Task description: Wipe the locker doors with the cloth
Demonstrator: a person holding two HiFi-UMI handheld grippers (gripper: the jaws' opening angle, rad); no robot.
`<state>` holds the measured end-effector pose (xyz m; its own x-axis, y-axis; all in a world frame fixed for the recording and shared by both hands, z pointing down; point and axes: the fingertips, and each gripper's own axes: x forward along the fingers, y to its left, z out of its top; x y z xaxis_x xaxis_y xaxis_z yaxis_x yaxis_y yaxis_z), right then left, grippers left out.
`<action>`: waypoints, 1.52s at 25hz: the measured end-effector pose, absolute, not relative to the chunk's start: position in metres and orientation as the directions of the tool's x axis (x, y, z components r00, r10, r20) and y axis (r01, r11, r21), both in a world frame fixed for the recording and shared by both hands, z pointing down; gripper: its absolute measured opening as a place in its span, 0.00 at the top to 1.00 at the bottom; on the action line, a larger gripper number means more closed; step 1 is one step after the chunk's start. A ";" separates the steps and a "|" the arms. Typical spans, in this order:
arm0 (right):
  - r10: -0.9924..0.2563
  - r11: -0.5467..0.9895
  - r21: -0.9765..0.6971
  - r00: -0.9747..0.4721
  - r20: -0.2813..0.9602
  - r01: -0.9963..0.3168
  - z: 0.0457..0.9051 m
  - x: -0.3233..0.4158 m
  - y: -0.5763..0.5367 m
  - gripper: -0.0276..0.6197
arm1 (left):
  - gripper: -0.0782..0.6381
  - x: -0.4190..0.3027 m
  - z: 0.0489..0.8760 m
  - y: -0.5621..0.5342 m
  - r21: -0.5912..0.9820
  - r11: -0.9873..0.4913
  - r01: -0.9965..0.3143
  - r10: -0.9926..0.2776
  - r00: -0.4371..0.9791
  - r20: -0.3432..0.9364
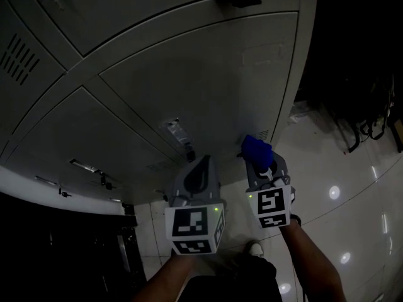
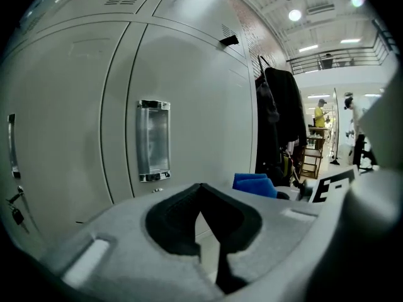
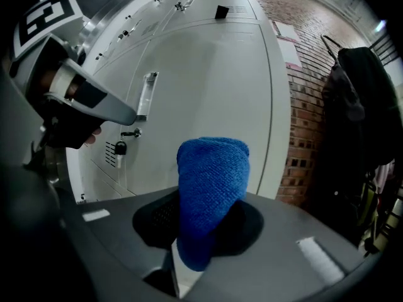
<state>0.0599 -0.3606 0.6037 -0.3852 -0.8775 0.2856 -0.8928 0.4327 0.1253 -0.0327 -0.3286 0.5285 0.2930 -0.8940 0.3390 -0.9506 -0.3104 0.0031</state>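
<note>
Blue cloth (image 3: 211, 187) pinched in the right claw (image 3: 203, 241), near the locker door (image 1: 208, 87).
Soft, light, probably best gripped bunched; left claw (image 2: 201, 197) pressed together, empty.

Floor (image 1: 362, 168): pale glossy tiles, grout lines showing, bright light spots glinting on the rt side. Lockers (image 1: 189, 80) stand on it, base meeting the tiles at bottom centre. One shoe (image 1: 255, 249) planted on the tiles nr the lockers. Dark tangle (image 1: 368, 115) on the floor far rt, can't tell what.
</note>
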 end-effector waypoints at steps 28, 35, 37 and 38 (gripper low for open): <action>-0.863 0.421 0.049 -0.384 0.328 -0.906 0.460 0.075 -0.295 0.83 | 0.90 -0.009 0.430 -0.274 0.041 -0.334 -0.942 -0.860 0.322 0.397; -0.855 0.427 -0.004 -0.405 0.325 -0.904 0.397 0.039 -0.246 0.83 | 0.90 -0.027 0.383 -0.234 0.062 -0.326 -0.943 -0.862 0.324 0.391; -0.857 0.425 -0.003 -0.403 0.321 -0.905 0.380 0.032 -0.236 0.83 | 0.90 -0.032 0.366 -0.226 0.073 -0.325 -0.943 -0.868 0.328 0.374; -0.859 0.424 -0.002 -0.403 0.317 -0.906 0.371 0.028 -0.231 0.83 | 0.90 -0.035 0.357 -0.222 0.072 -0.325 -0.943 -0.872 0.328 0.363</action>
